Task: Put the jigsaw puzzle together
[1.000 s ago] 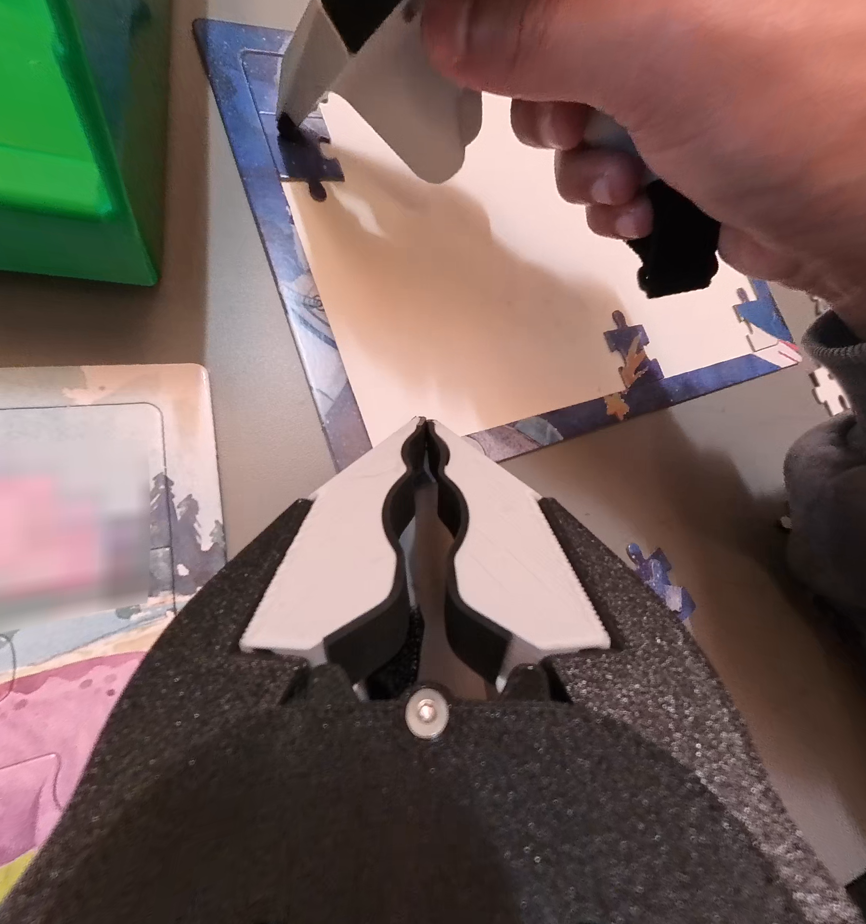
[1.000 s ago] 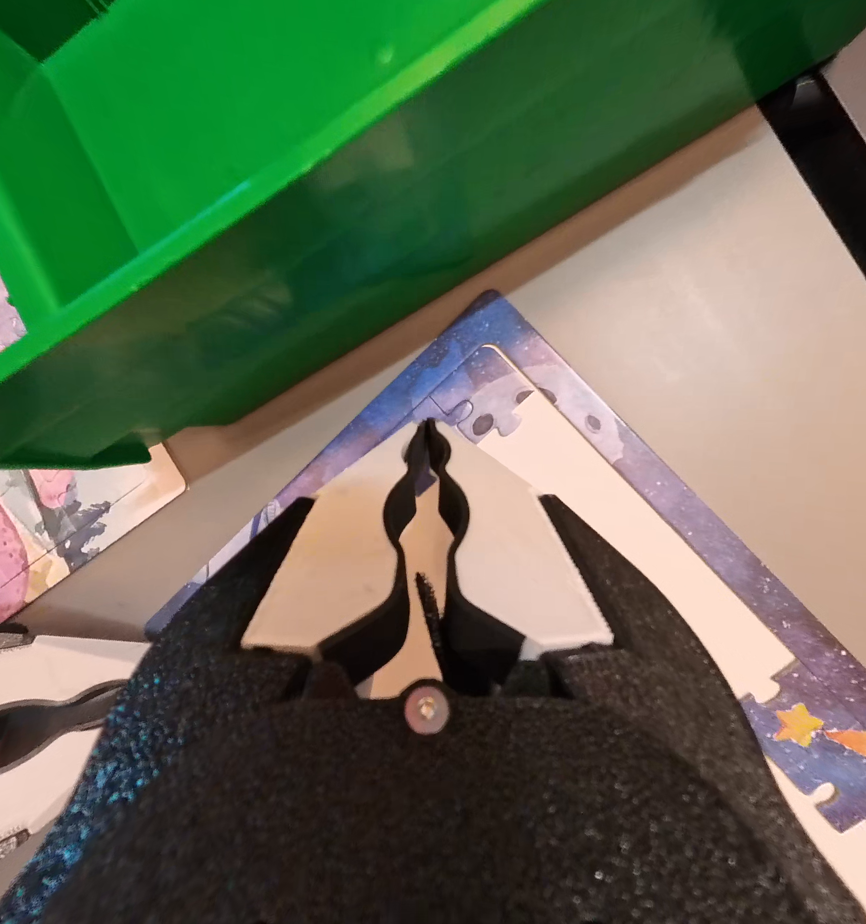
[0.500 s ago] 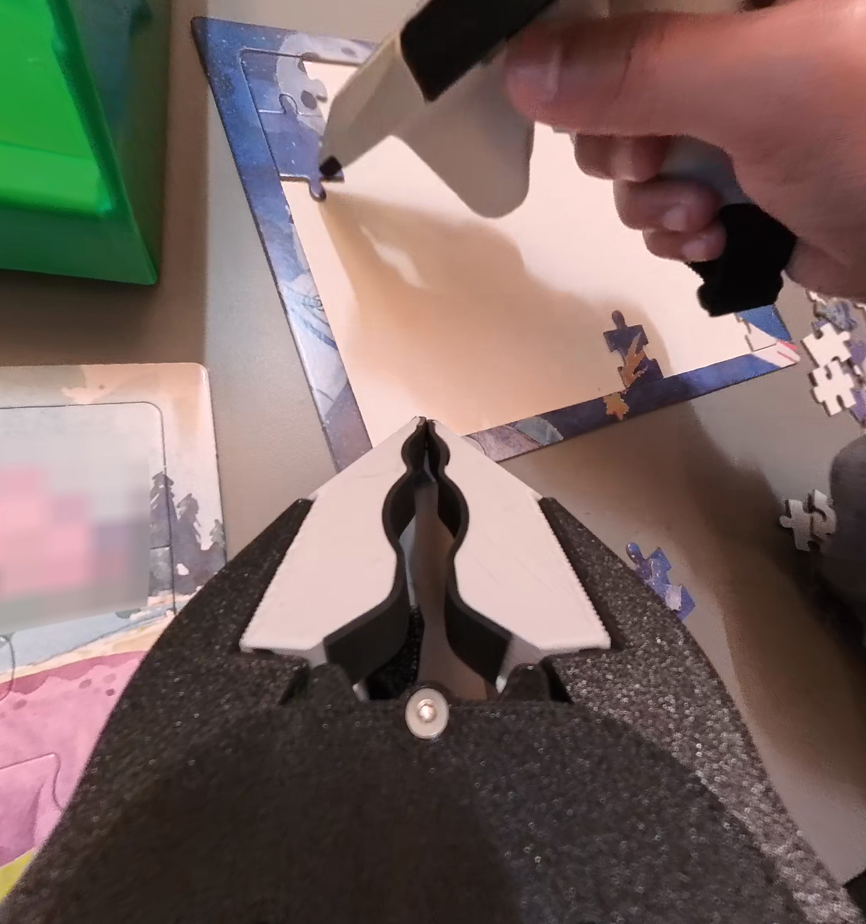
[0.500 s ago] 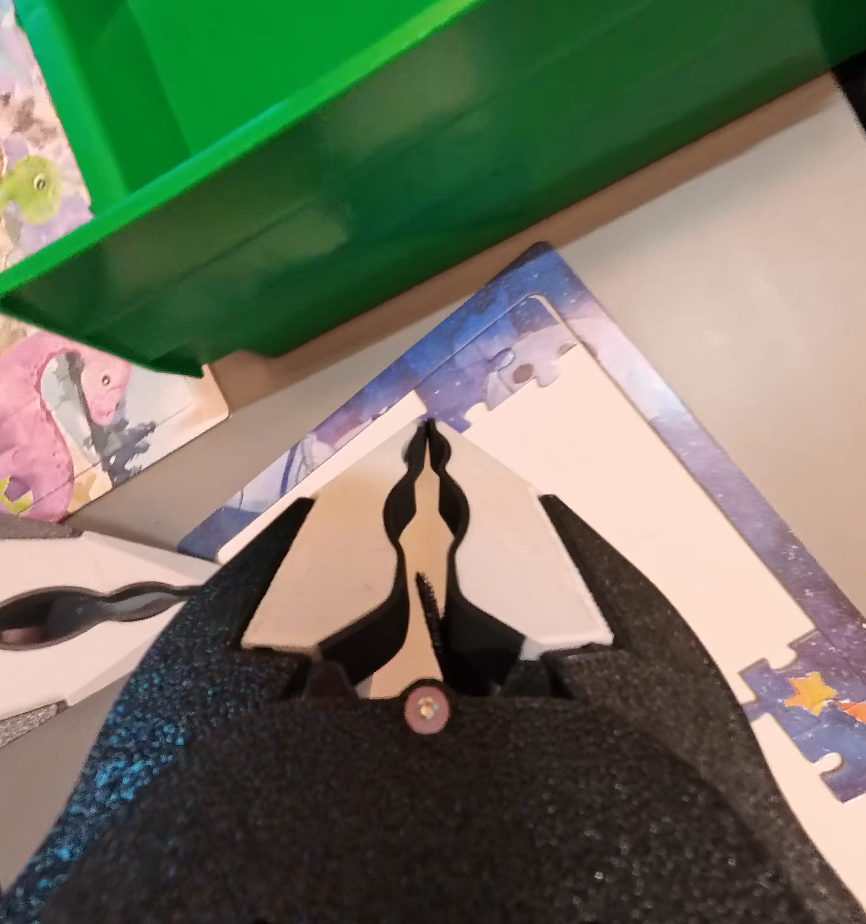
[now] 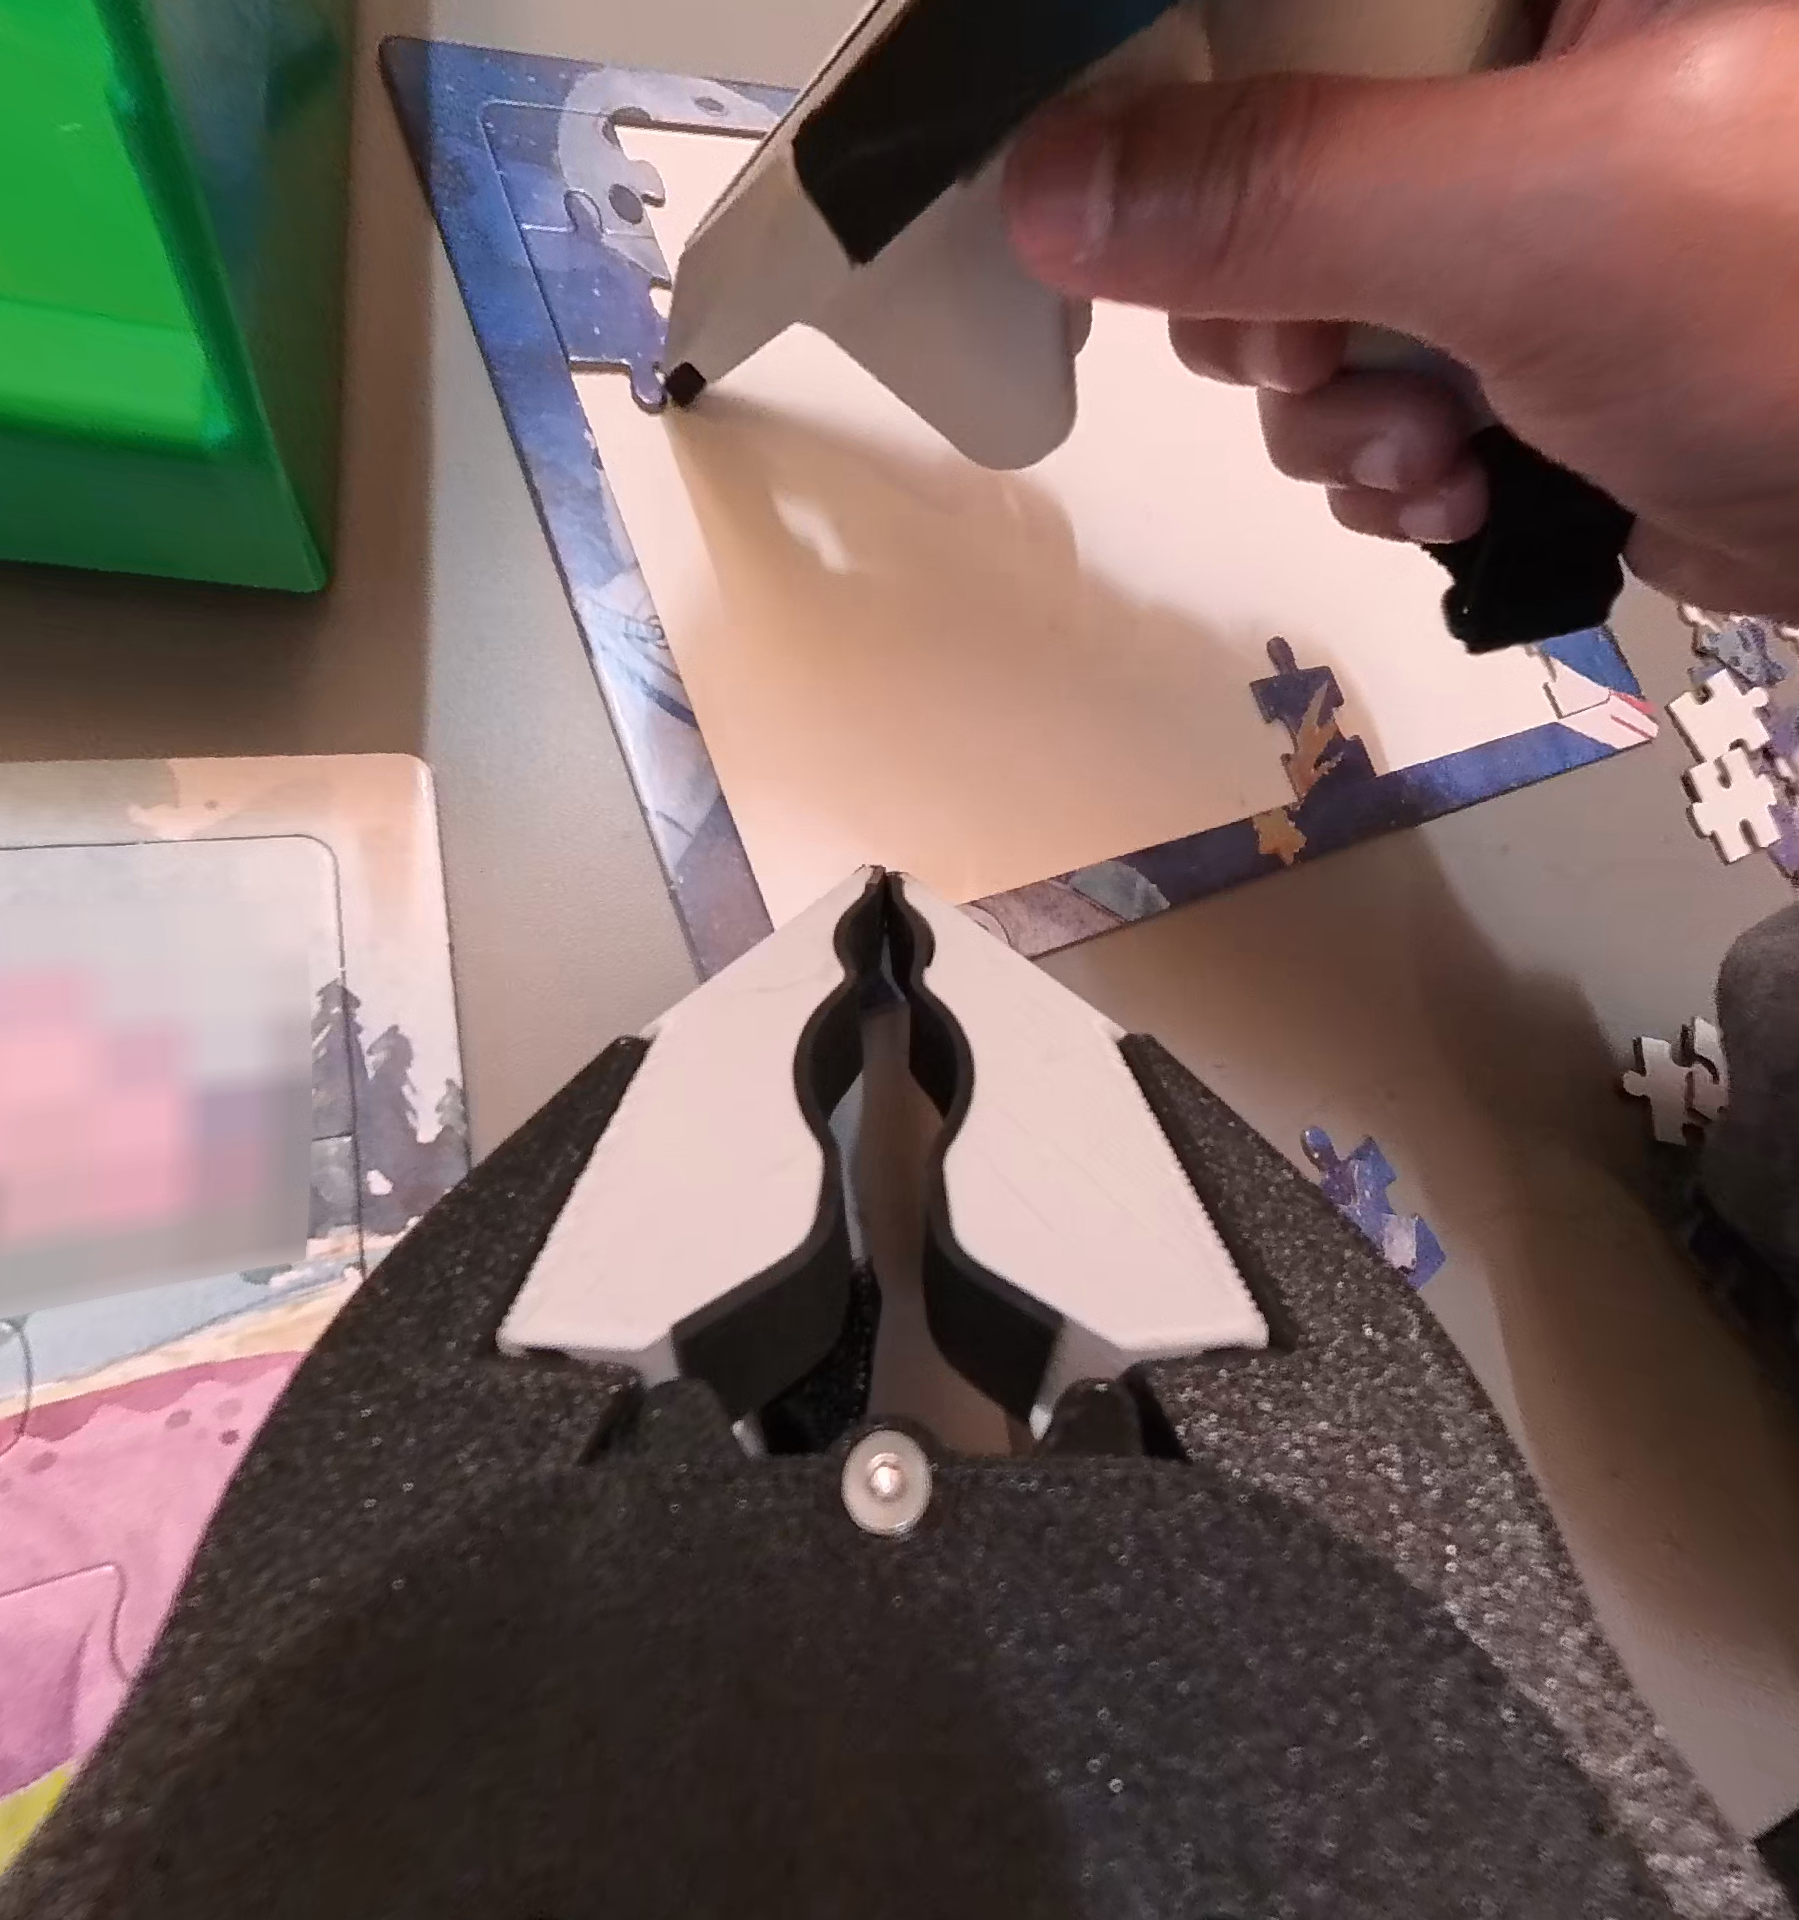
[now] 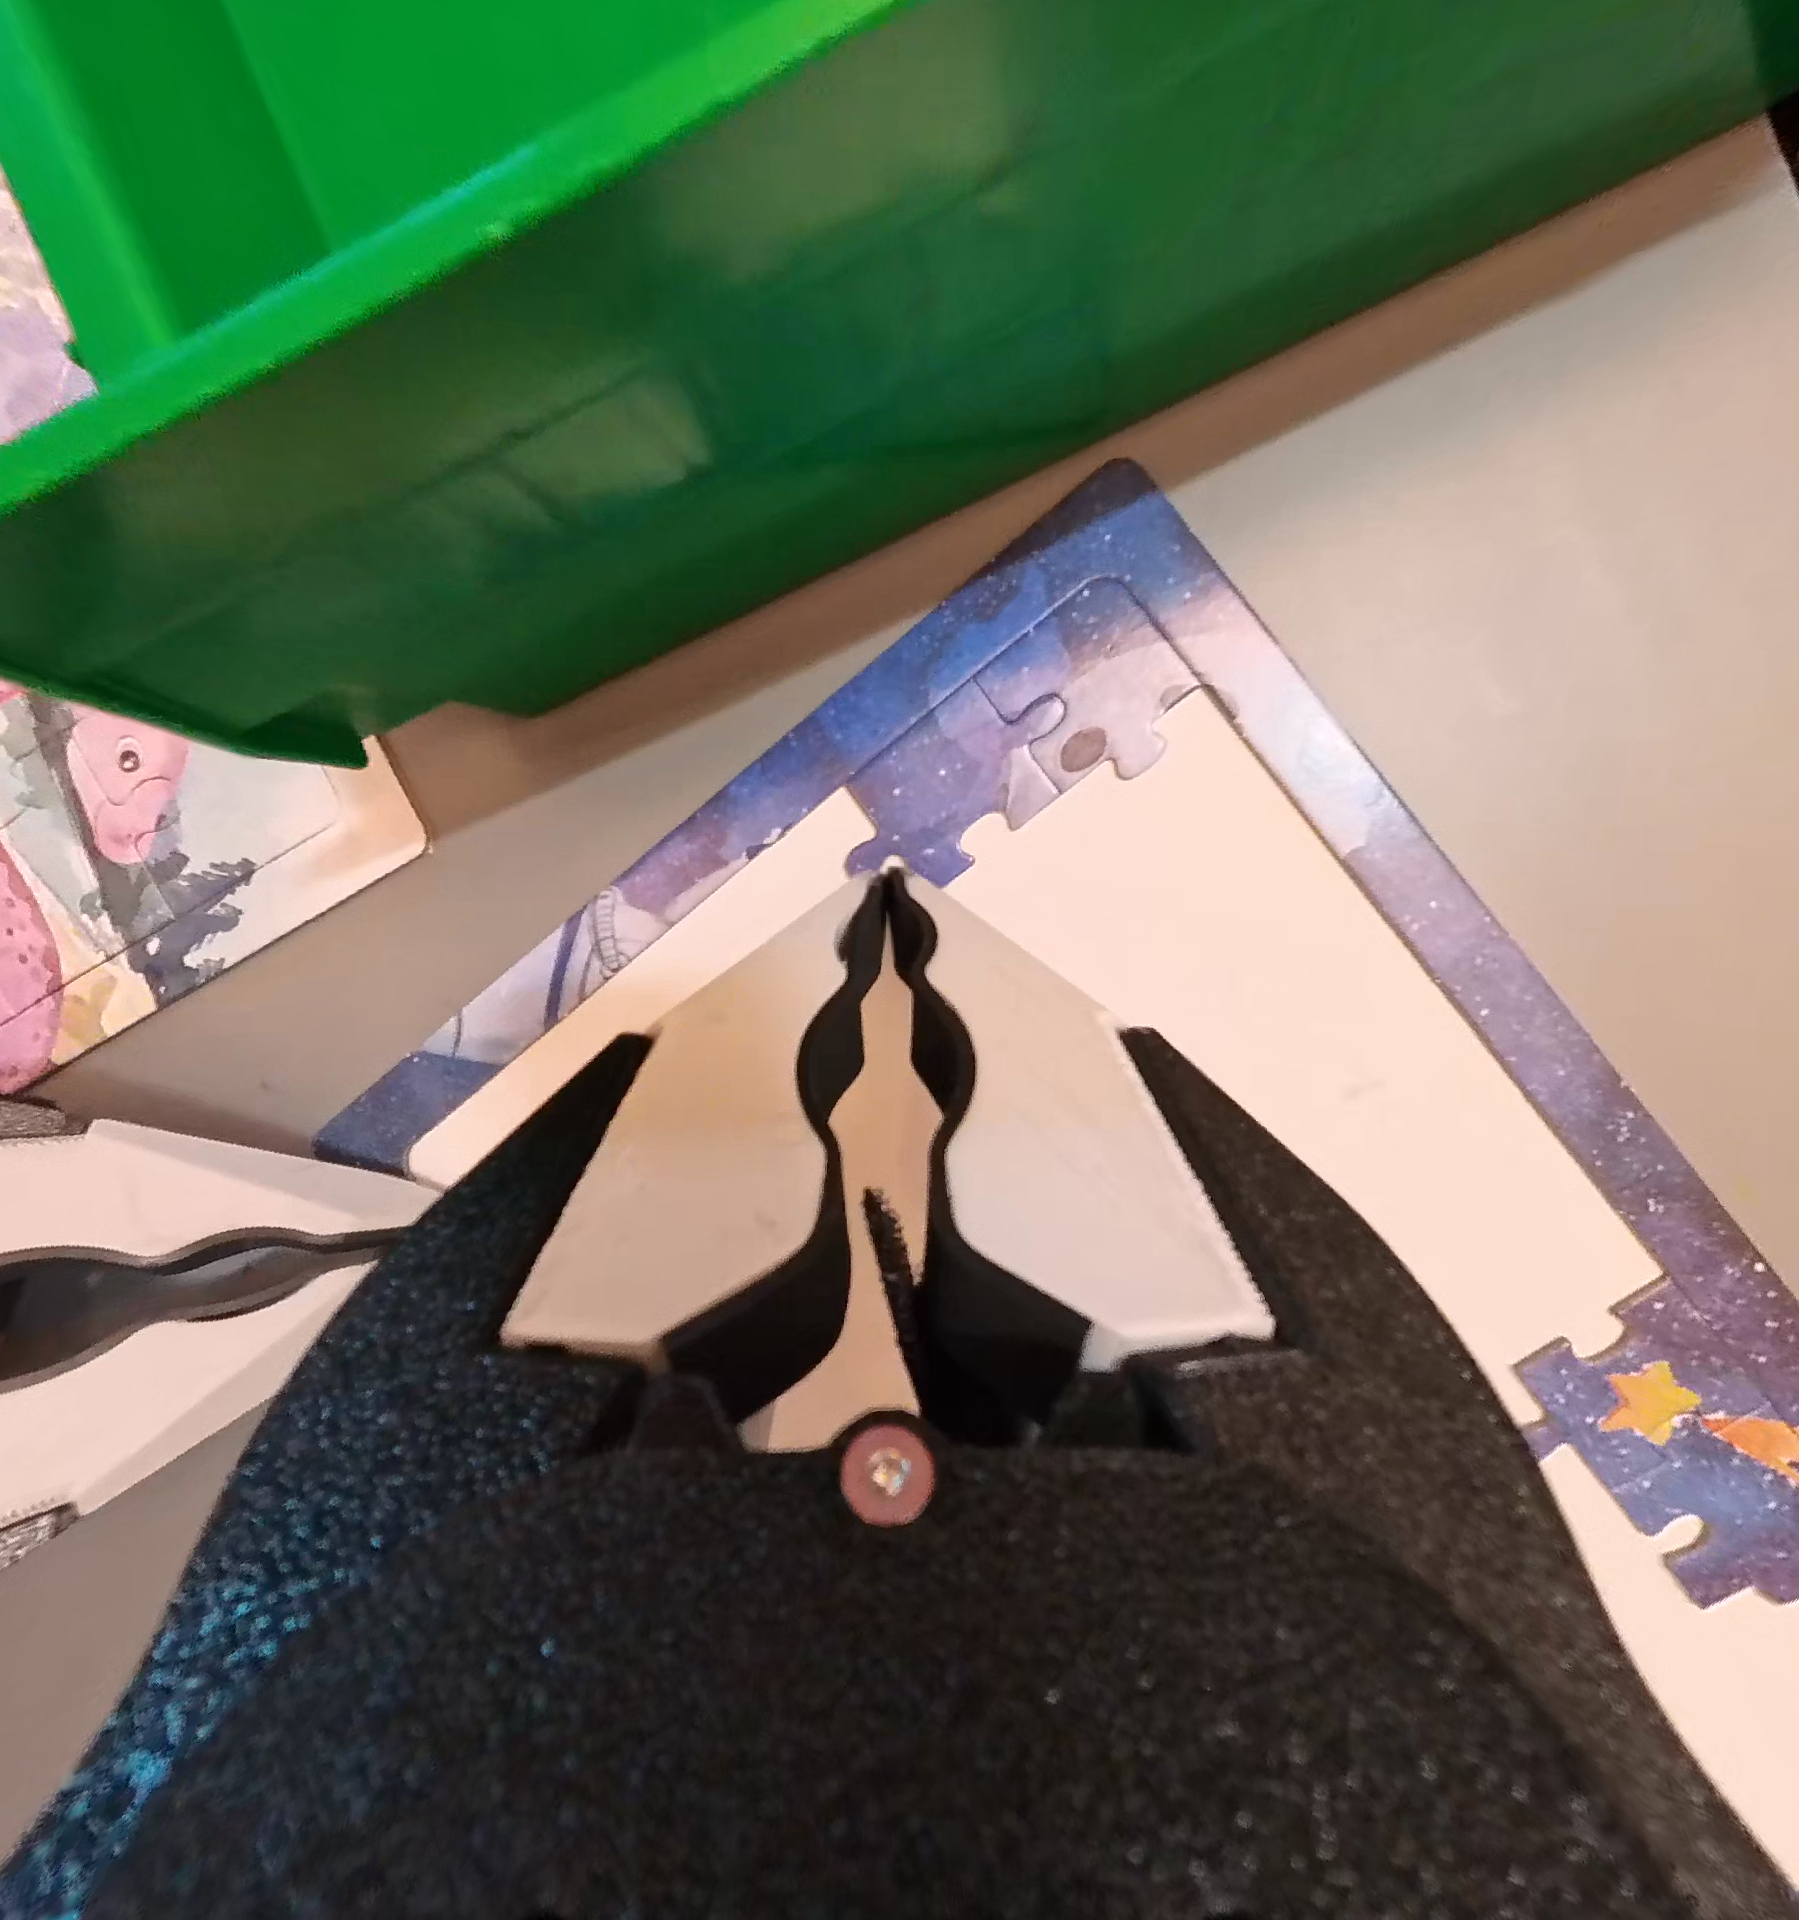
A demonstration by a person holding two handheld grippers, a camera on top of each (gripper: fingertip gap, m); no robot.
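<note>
The puzzle board [image 5: 656,665] has a blue starry frame and a bare cream inside. Two joined blue pieces [image 5: 583,208] sit in its far left corner, also in the right wrist view [image 6: 978,800]. A comet piece [image 5: 1305,727] sits at the near edge, also in the right wrist view [image 6: 1684,1455]. My right gripper [image 6: 887,883] is shut and empty, its tip [image 5: 679,379] at the near knob of the corner pieces. My left gripper [image 5: 882,906] is shut, hovering at the board's near left corner.
A green bin [image 5: 95,260] stands left of the board. A finished dinosaur puzzle [image 5: 199,987] lies at the near left. Loose pieces [image 5: 1726,769] lie to the right, one blue piece [image 5: 1378,1210] and one face-down piece [image 5: 1674,1081] nearer. A hand [image 5: 1497,260] holds the right gripper. The grippers' ends are close to 11 centimeters from one another.
The right gripper's tip slid from the top of the corner piece toward me to its near knob, and the hand rose. The left gripper stayed still.
</note>
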